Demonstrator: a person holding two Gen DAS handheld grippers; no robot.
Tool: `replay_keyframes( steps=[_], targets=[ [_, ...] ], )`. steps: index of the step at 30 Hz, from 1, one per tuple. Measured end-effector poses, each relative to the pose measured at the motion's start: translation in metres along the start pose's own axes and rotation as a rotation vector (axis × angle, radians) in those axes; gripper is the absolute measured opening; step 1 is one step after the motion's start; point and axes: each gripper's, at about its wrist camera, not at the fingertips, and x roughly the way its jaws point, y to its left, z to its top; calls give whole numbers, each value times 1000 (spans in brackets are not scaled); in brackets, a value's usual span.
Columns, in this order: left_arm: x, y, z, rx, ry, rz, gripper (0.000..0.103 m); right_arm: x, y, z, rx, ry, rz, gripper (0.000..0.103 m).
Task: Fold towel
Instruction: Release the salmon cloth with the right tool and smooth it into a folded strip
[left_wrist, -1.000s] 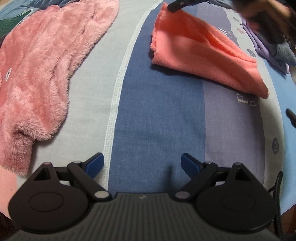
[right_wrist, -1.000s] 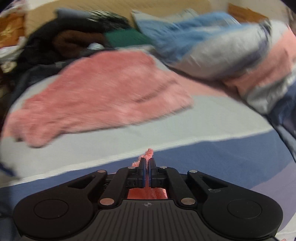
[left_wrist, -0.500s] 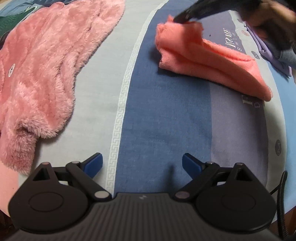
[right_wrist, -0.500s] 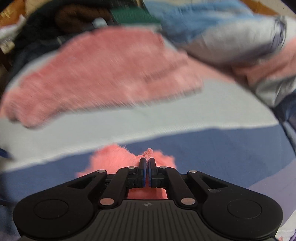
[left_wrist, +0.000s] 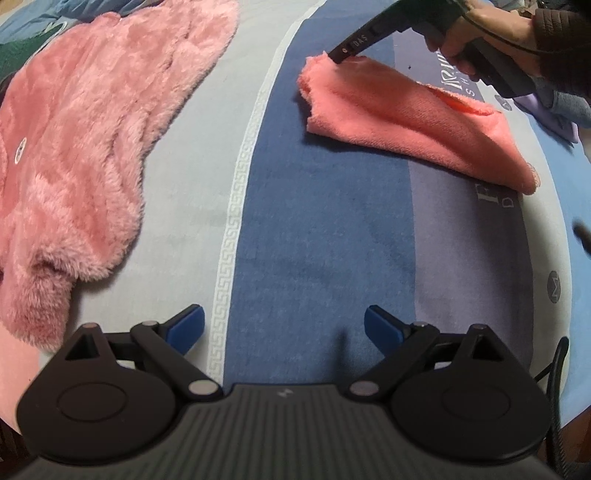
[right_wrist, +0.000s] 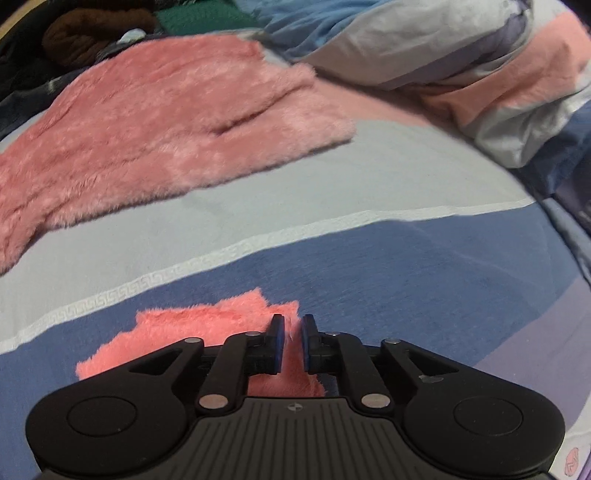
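Note:
The salmon towel (left_wrist: 406, 122) lies folded over in a long strip on the blue band of the bedsheet (left_wrist: 314, 240), far right in the left wrist view. A hand (left_wrist: 491, 29) holds my right gripper (left_wrist: 338, 57) with its tip on the towel's far left corner. In the right wrist view my right gripper (right_wrist: 293, 332) has its jaws slightly parted, with the towel (right_wrist: 192, 332) lying flat under and between them. My left gripper (left_wrist: 284, 328) hovers wide open over bare sheet, well short of the towel, holding nothing.
A fluffy pink blanket (left_wrist: 92, 129) covers the left side of the bed, also seen ahead in the right wrist view (right_wrist: 166, 110). A bunched duvet (right_wrist: 461, 66) is piled at the back right. A purple cloth (left_wrist: 554, 122) lies beyond the towel.
My right gripper carried the towel's corner down onto the sheet, then parted its jaws from shut. The towel now lies flatter. My left gripper has stayed open and almost still.

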Motion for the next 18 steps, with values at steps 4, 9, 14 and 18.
replay_keyframes(
  steps=[4, 9, 14, 18],
  targets=[
    [-2, -5, 2, 14, 4, 5, 96, -31, -1, -6, 78, -108, -70, 34],
    [-3, -12, 7, 26, 9, 13, 98, -96, 3, -44, 219, -224, -194, 59],
    [-6, -22, 13, 56, 2, 9, 99, -142, 8, -120, 384, -158, -302, 60],
    [-5, -33, 18, 95, 5, 8, 99, -162, 6, -182, 582, -62, -349, 60]
  ],
)
